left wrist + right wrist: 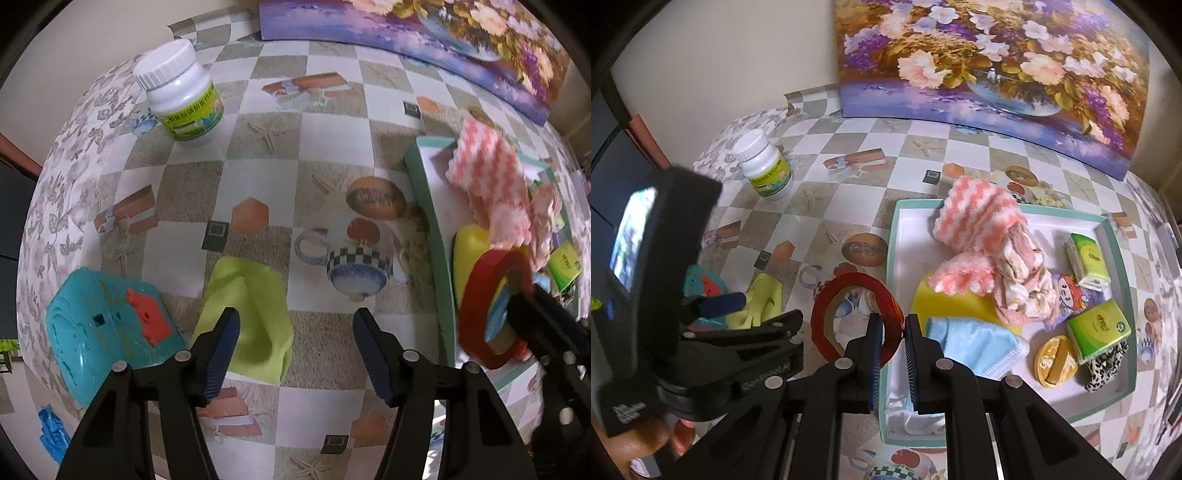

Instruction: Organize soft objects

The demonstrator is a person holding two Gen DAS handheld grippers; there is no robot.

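My left gripper point(295, 325) is open and empty, just above a lime green cloth point(251, 314) lying on the checkered tablecloth; the cloth also shows in the right wrist view point(761, 302). My right gripper point(891, 332) is shut on a red tape roll point(849, 314), held above the left edge of a teal-rimmed white tray point(897, 236); the roll also shows in the left wrist view point(487, 306). In the tray lie a pink-and-white fluffy cloth point(975, 221), a light blue cloth point(971, 343), a yellow sponge point(945, 299) and a crumpled pink cloth point(1023, 291).
A white pill bottle point(181, 92) stands at the far left. A teal plastic box with a red clasp point(107, 328) lies left of the green cloth. Green tissue packs point(1097, 328), a gold round tin point(1056, 358) and a leopard scrunchie point(1104, 365) sit in the tray. A flower painting point(990, 66) leans at the back.
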